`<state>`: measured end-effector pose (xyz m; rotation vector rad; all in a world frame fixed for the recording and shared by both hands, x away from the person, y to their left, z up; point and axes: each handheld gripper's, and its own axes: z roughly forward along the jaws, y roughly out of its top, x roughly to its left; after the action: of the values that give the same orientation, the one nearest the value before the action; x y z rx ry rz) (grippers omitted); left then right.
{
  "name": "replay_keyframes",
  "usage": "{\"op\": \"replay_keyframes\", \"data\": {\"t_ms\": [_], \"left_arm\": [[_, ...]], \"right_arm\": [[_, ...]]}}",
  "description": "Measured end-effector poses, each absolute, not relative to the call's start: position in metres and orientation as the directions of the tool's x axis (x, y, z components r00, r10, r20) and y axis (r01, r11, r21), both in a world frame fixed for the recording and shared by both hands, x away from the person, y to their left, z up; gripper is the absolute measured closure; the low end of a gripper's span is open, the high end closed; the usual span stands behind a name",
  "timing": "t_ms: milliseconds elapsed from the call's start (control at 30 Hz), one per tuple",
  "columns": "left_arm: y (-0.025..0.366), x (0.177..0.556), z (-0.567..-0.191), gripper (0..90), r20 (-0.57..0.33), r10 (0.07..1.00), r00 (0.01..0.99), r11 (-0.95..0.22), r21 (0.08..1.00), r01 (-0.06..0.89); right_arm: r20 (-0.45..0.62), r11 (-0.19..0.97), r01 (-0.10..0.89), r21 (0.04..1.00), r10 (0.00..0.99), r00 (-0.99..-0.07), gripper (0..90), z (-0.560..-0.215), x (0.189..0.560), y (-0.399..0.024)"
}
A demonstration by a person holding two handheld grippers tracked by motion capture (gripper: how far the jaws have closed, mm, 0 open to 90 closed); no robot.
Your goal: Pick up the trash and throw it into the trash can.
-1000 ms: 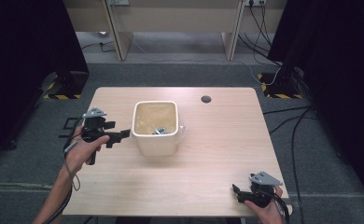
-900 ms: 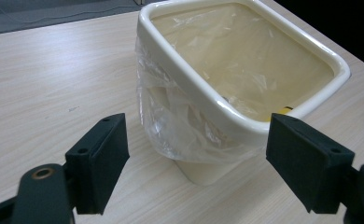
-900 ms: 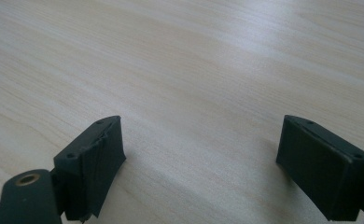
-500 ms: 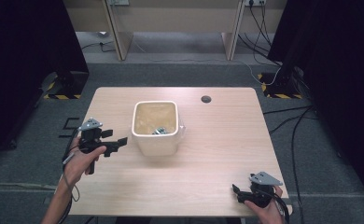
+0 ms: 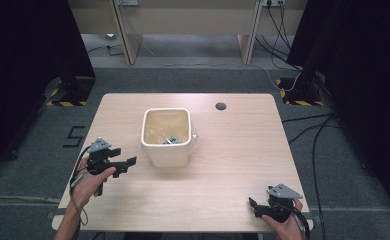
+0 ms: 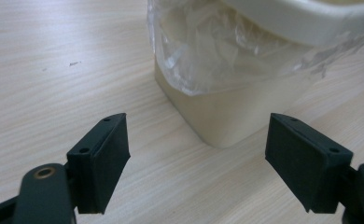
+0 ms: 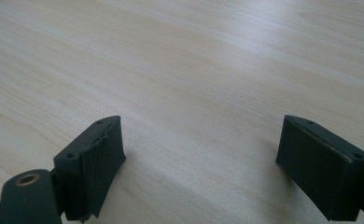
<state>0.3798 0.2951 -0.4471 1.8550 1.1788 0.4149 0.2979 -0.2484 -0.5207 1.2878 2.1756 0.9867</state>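
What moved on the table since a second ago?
The left gripper came down and back toward the person, away from the top of the cream bin, and now sits low beside it. Its jaws are open and empty; they have just closed in a little. Nothing was picked up or let go. The right gripper, the bin with its plastic liner and the table stayed put.

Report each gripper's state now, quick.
Left gripper: open, holding nothing, aimed at the lined cream bin.
Right gripper: open, empty, low over the table.
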Motion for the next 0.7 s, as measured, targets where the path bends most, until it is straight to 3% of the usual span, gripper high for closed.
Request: {"op": "replay_keyframes", "data": {"t_ms": [700], "left_arm": [[0.302, 0.368, -0.494, 20.7, -0.127, 0.875, 0.467, -0.198, 0.786, 0.586]], "right_arm": [[-0.004, 0.318, 0.577, 0.752, 0.878, -0.478, 14.6, -0.521, 0.298, -0.248]]}}
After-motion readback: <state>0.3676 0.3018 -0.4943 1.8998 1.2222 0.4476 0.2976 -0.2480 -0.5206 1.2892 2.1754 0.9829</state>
